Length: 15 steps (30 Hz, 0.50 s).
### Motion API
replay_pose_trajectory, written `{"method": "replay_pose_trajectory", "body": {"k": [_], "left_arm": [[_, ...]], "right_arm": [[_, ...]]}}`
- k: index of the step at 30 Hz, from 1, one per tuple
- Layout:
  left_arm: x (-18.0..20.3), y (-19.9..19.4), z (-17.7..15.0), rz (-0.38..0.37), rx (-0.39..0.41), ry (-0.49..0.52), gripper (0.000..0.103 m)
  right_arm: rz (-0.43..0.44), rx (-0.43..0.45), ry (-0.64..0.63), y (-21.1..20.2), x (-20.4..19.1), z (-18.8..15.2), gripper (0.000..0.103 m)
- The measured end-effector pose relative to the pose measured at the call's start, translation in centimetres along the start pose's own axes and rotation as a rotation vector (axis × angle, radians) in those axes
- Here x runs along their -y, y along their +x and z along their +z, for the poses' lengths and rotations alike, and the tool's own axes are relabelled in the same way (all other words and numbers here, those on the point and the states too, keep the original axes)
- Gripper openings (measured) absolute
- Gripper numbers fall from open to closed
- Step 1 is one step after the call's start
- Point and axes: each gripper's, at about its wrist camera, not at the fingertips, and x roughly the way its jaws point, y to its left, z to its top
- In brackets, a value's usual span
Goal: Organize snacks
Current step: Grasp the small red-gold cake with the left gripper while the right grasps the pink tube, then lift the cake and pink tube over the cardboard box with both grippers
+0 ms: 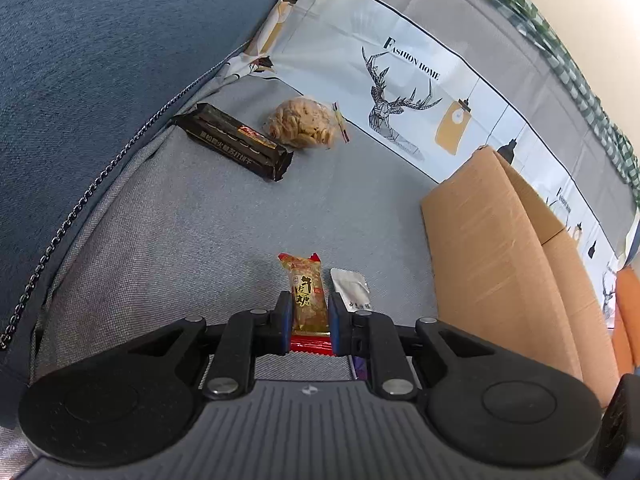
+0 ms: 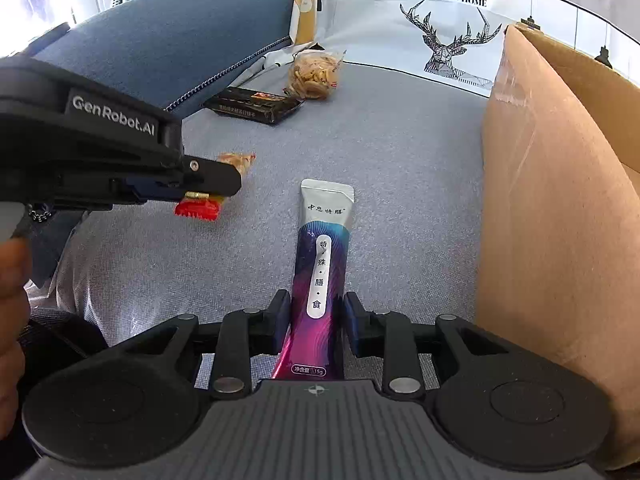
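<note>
My left gripper [image 1: 309, 316] is shut on a small peanut candy packet [image 1: 306, 292] with red ends, and holds it just above the grey sofa seat. In the right wrist view the same left gripper [image 2: 224, 184] comes in from the left with the candy packet [image 2: 200, 208] in it. My right gripper [image 2: 317, 316] is shut on the edges of a long purple and white sachet [image 2: 324, 264], whose far end points away over the seat. In the left wrist view the sachet's white end [image 1: 352, 286] shows just right of my fingers.
An open cardboard box [image 2: 560, 200] stands on the right, also in the left wrist view as the box [image 1: 500, 260]. A black biscuit pack [image 1: 236, 142] and a clear bag of crackers [image 1: 306, 122] lie at the back by the blue cushion [image 1: 100, 60]. A printed pillow [image 1: 400, 80] lines the back.
</note>
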Motion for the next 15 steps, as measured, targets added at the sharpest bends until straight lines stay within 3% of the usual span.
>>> {"method": "replay_pose_trajectory", "body": {"k": [9,15], "left_arm": [[0.3,-0.1,-0.3,0.016,0.015,0.018,0.019],[0.4,-0.7,-0.5,0.007,0.024,0.028,0.019]], "right_arm": [[0.003,0.029,-0.034,-0.8,-0.1,-0.4,0.023],[0.015,-0.001,-0.027,-0.9,0.1,-0.3,0.028]]}}
